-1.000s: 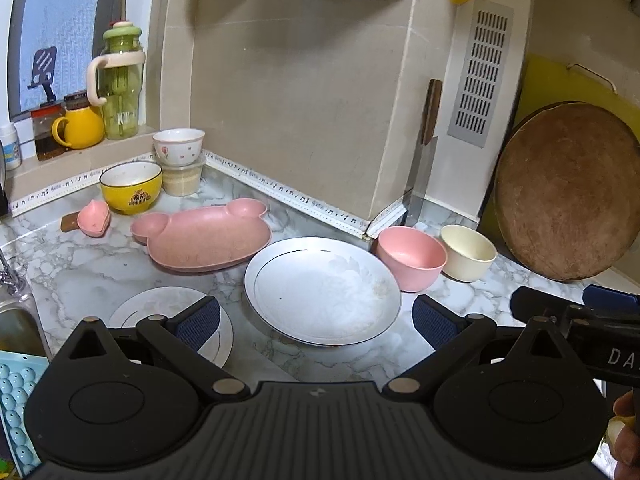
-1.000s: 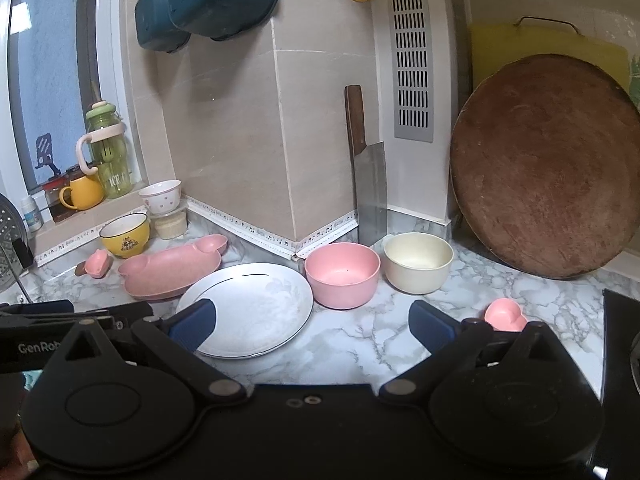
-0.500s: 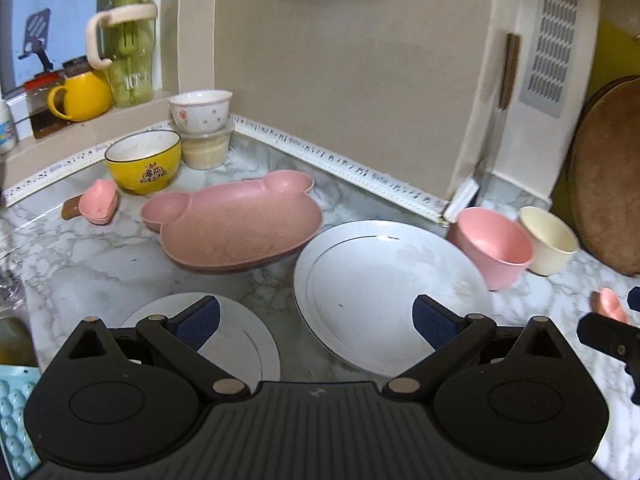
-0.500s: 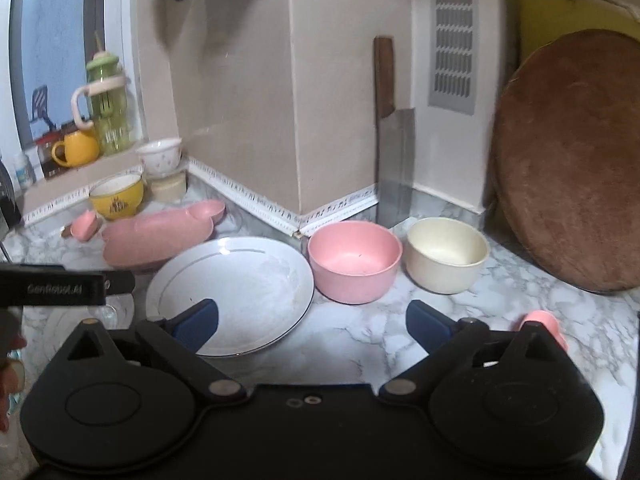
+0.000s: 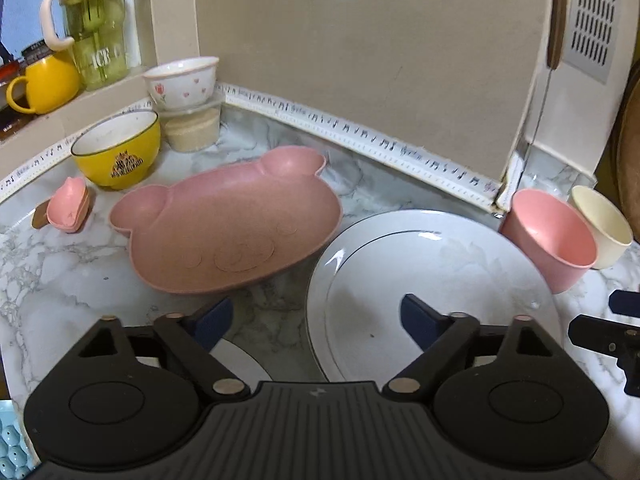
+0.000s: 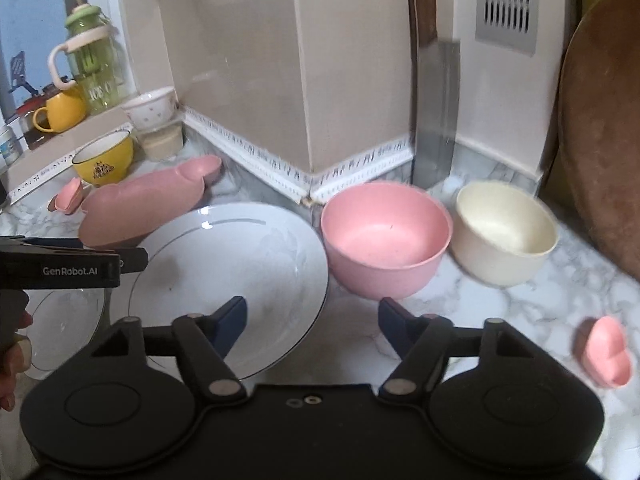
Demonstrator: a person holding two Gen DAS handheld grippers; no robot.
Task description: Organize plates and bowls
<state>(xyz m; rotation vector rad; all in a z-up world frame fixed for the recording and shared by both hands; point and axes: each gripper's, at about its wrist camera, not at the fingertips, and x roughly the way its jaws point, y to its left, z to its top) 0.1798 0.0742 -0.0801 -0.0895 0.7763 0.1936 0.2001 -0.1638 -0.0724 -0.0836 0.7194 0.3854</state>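
Note:
A large white plate (image 5: 432,280) (image 6: 236,272) lies on the marble counter, with a pink bear-shaped plate (image 5: 228,228) (image 6: 140,204) to its left. A pink bowl (image 6: 384,236) (image 5: 548,236) and a cream bowl (image 6: 504,232) (image 5: 600,228) stand to its right. My left gripper (image 5: 316,316) hovers over the white plate's left rim, its jaws closing with nothing pressed between them. My right gripper (image 6: 312,316) hangs over the plate's right rim in front of the pink bowl, also closing on nothing. A small white plate (image 6: 60,320) (image 5: 240,360) lies nearer, partly hidden.
A yellow bowl (image 5: 118,152), a flowered white bowl (image 5: 182,82) stacked on a lidded container, a green bottle (image 5: 96,24) and a yellow mug (image 5: 44,80) stand at the back left. Small pink dishes lie at the counter's left (image 5: 70,206) and right (image 6: 606,350). A round brown board (image 6: 600,128) leans right.
Both grippers have come down and forward toward the large white plate, so the dishes look bigger. The jaws of each have narrowed.

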